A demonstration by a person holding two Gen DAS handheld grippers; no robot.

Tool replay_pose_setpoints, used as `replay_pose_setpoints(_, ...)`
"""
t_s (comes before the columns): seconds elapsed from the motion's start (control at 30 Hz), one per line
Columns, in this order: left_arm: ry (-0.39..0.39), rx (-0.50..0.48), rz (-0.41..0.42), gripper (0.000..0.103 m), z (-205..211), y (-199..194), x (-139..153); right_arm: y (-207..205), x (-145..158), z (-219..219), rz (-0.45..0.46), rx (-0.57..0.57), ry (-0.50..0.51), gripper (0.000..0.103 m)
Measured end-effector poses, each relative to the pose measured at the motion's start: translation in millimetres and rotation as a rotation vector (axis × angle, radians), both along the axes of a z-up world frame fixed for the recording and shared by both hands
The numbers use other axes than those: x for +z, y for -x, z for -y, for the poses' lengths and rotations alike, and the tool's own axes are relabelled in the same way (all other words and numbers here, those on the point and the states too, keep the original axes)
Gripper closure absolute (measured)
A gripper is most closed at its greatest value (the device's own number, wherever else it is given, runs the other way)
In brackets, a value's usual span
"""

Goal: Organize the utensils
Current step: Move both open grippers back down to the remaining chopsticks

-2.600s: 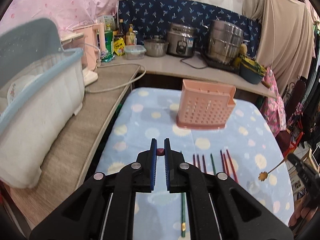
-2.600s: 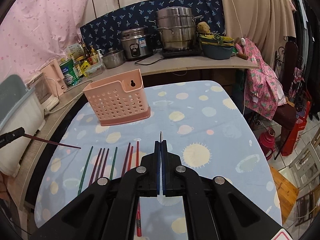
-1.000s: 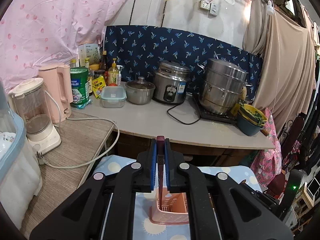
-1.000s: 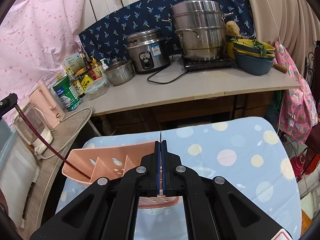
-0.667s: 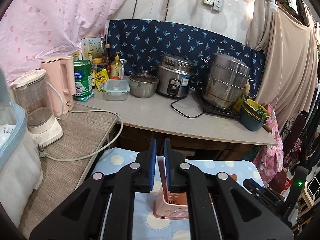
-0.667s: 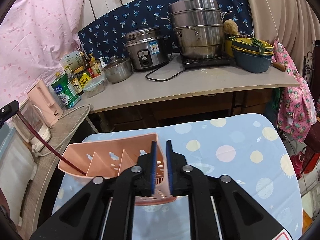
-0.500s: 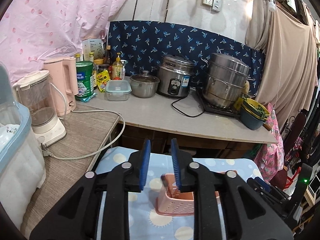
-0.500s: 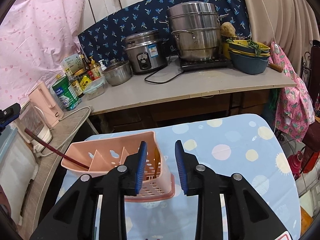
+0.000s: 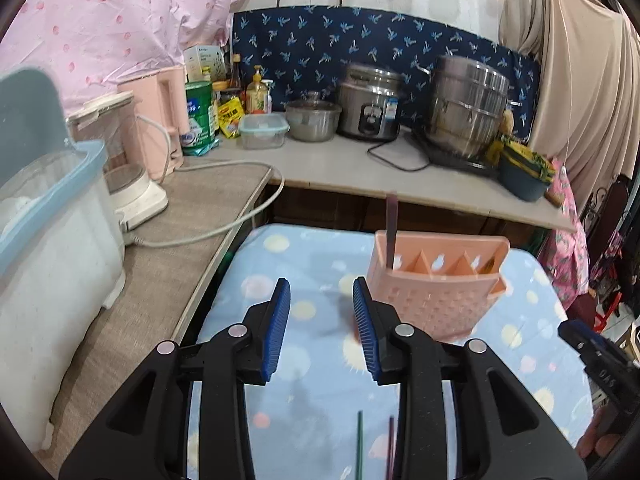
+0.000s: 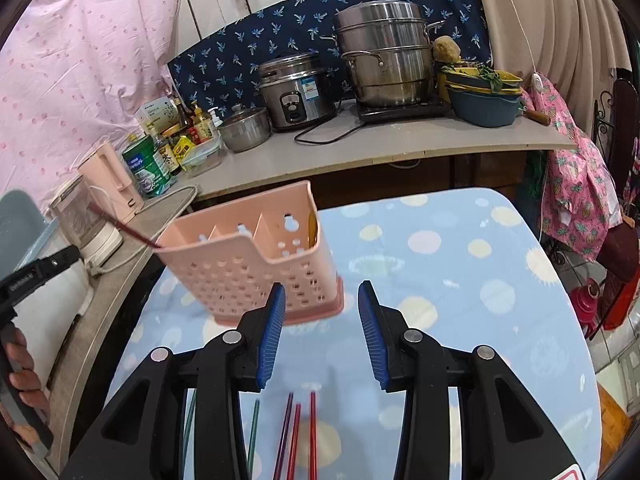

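Observation:
A pink perforated utensil caddy (image 9: 436,296) (image 10: 248,268) stands on the blue spotted tablecloth (image 9: 304,264). A dark maroon chopstick (image 9: 392,224) (image 10: 120,226) leans in its end compartment, and a gold spoon (image 10: 313,224) sits in the opposite one. My left gripper (image 9: 321,286) hangs just short of the caddy, jaws opening with nothing between them. My right gripper (image 10: 321,292) is also in front of the caddy, jaws opening and empty. Several coloured chopsticks (image 10: 312,432) (image 9: 359,440) lie on the cloth under the grippers.
A white bin with a blue lid (image 9: 44,232), a blender (image 9: 120,168) and a loose cord (image 9: 208,236) are on the side counter at left. A rice cooker (image 10: 294,92) and a steamer pot (image 10: 386,52) stand on the back counter. A hand (image 10: 20,368) holds the left gripper.
Both grippers went from shut to open. The left one let go of the maroon chopstick and the right one of the gold spoon, both in the caddy. Both then drew back from it.

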State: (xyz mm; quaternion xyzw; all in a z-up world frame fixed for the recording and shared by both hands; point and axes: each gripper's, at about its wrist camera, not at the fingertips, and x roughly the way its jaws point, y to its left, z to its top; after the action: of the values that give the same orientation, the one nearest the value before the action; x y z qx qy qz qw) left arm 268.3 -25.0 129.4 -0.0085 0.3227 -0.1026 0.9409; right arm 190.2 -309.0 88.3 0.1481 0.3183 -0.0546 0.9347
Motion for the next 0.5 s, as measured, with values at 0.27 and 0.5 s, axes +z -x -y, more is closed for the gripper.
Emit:
replay_pose_setpoints(0.27,-0.033,-0.009,-0.042,0.072,-14,38,-30,50,-10,-18,-0.005,0.000,0.052,0.064)
replay_pose_setpoints(0.5,-0.051,-0.007,-0.085,0.072,-23,64,-50,87,-21,-28,-0.020,-0.002,0.059,0.062)
